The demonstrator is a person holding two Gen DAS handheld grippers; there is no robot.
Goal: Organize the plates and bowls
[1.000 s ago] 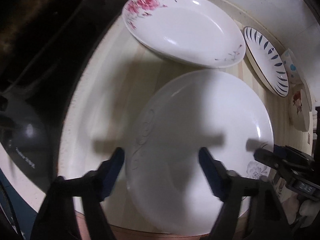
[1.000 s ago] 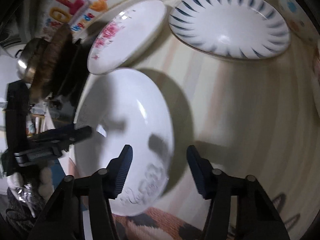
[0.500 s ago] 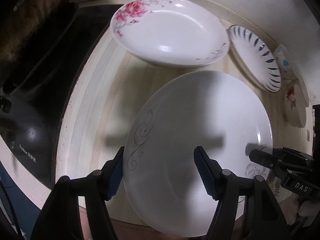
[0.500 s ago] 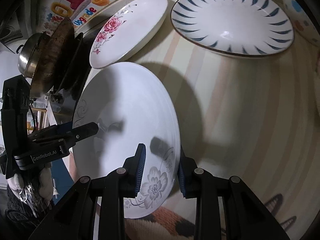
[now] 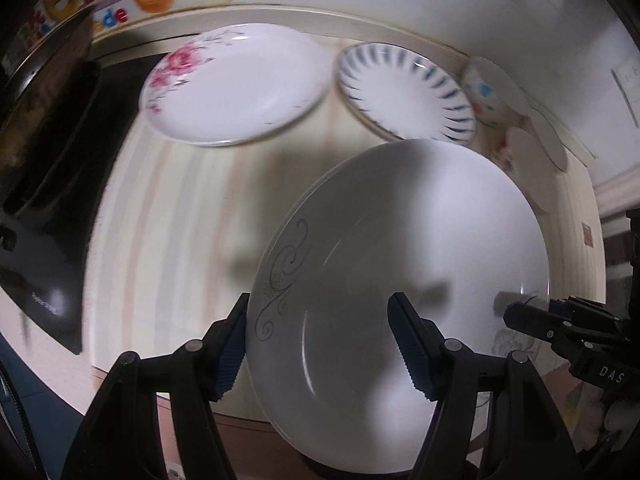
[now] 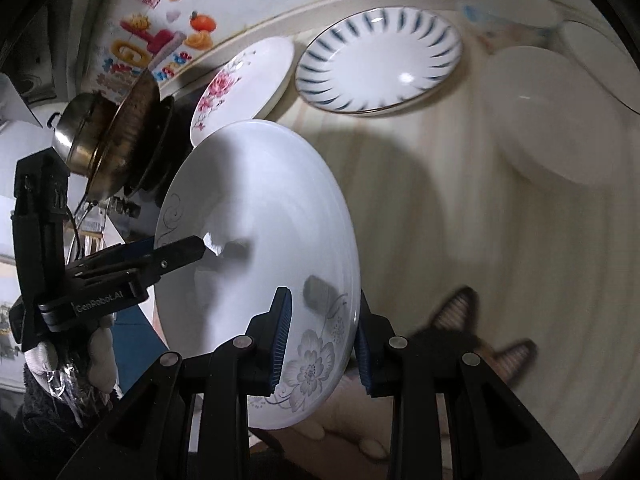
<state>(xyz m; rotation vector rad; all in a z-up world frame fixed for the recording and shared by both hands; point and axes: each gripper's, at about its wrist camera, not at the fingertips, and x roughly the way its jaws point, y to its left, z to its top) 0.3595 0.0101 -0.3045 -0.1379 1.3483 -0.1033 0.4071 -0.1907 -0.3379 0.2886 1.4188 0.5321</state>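
1. Pale striped wooden counter (image 5: 180, 216) runs below a white wall; a black stove (image 5: 44, 200) sits at its left end.
2. My right gripper (image 6: 322, 338) is clamped on the near rim of the large white round plate with grey flower print (image 6: 256, 248).
3. My left gripper (image 5: 320, 344) straddles the plate's opposite rim, fingers apart; contact I cannot tell.
4. Plate is tilted, lifted off the counter, face turned toward me.
5. Behind: pink-rose white plate (image 5: 236, 84), blue-striped white plate (image 5: 404, 92), flat on counter, just beside each other.
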